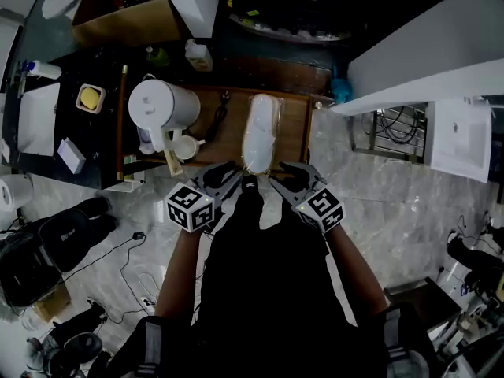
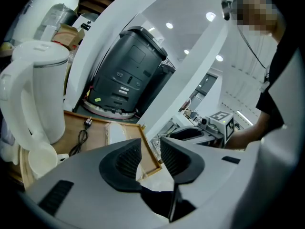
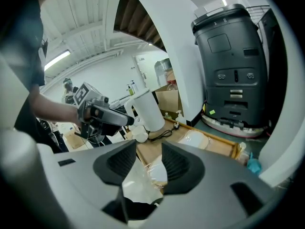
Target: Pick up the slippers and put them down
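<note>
Head view — plastic-wrapped slippers (image 1: 260, 128) on wooden tray (image 1: 298, 132): prob. light, soft, film slippery; take at near-end wrap. Left gripper (image 1: 232, 176), right gripper (image 1: 282, 174) — jaws apart, film between, unclamped.

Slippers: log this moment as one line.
slippers: wrapped, lying on tray | left gripper: open at slippers' near end | right gripper: open at slippers' near end

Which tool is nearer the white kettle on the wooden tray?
Left. Both flank the plastic-wrapped white slippers: left tool on the white plastic kettle side, right tool on the far side.
</note>
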### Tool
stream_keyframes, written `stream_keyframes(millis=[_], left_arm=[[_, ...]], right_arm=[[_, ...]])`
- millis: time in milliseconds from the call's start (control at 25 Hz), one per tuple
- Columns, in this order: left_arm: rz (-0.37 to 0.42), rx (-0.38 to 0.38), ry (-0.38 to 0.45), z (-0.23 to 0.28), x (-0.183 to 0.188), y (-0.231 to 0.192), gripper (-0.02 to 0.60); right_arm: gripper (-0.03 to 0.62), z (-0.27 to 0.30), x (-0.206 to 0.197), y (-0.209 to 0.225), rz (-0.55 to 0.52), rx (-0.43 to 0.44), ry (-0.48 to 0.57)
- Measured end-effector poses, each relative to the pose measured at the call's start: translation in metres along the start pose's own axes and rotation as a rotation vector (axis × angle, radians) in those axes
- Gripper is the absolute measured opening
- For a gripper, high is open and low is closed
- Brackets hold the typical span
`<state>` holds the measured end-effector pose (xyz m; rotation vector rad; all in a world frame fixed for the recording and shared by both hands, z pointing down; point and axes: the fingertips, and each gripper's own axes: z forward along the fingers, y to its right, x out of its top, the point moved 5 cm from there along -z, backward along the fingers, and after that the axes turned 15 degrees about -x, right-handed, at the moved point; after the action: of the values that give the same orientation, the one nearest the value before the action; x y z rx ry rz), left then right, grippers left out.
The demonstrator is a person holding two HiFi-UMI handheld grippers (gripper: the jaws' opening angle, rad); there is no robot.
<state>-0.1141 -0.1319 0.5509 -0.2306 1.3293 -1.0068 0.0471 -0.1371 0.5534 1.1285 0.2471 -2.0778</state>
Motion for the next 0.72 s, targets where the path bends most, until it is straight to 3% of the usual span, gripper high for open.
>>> stream_keyframes(millis=[320,720], left_arm=[[-0.105,-0.007,-0.097,0.017,-0.039,-0.046,0.196],[-0.219,0.025,-0.151,0.037,-0.084,-0.101,0.209]], right_arm=[[0.199,0.032,-0.023,0.021,0.090,-0.007,-0.035],[0.273,0.076,-0.082,0.048,0.311,-0.051,-0.113]])
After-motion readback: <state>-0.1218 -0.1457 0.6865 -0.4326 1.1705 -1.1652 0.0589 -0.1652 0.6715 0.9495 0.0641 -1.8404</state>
